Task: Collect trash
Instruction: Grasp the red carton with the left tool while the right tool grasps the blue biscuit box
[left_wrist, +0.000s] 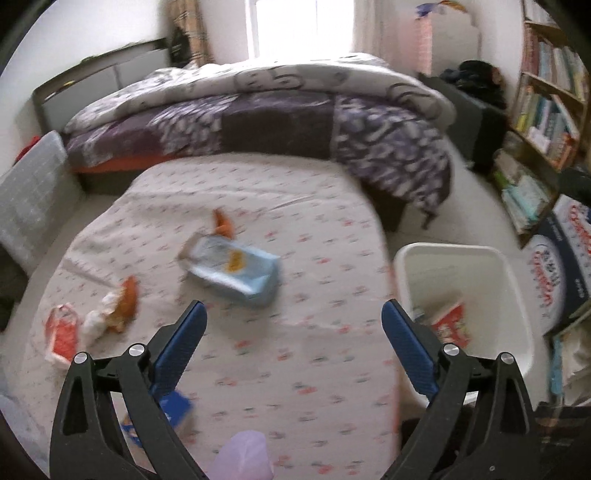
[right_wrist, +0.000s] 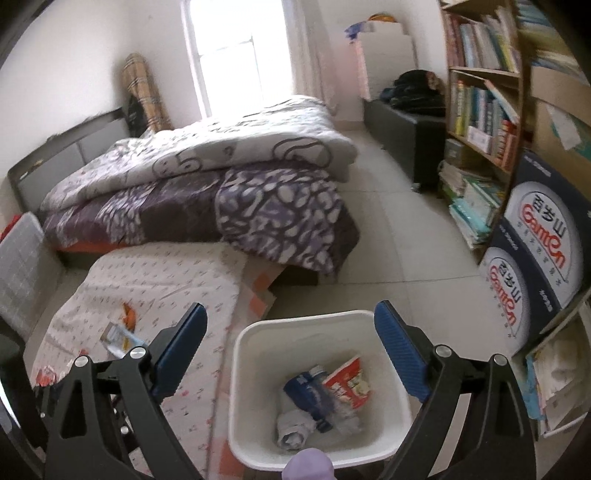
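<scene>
**Both grippers empty, next wrapper is still out on the floral cloth**

Left gripper (left_wrist: 291, 317) is spread wide with nothing between the blue pads, pointing down over the surface with the floral cloth (left_wrist: 314, 206). Right gripper (right_wrist: 290, 319) is just as wide and empty, hanging over the white bin (right_wrist: 255, 373), which sits on the floor just off the cloth's right edge. The bin already has a red packet (right_wrist: 349, 380) and a blue wrapper (right_wrist: 310, 391) in it.

What's left on the cloth: a light blue bag (left_wrist: 236, 273) near the middle, an orange scrap (left_wrist: 223, 223) just behind it, and by the left edge a red-and-white packet (left_wrist: 62, 332) beside a crumpled white-and-orange wrapper (left_wrist: 114, 310).

My guess is the light blue bag goes next, left gripper. It lies flat-ish, so I'd come in low across a raised edge and pinch a fold, not press down on top, since thin film slips.

Hard to read: the left view is smeared, so prints on the packets are illegible. Something blue (left_wrist: 177, 406) sits under the left gripper near the front edge, half hidden. A pale purple blob at the bottom of both views is cut off; can't tell what it is.
</scene>
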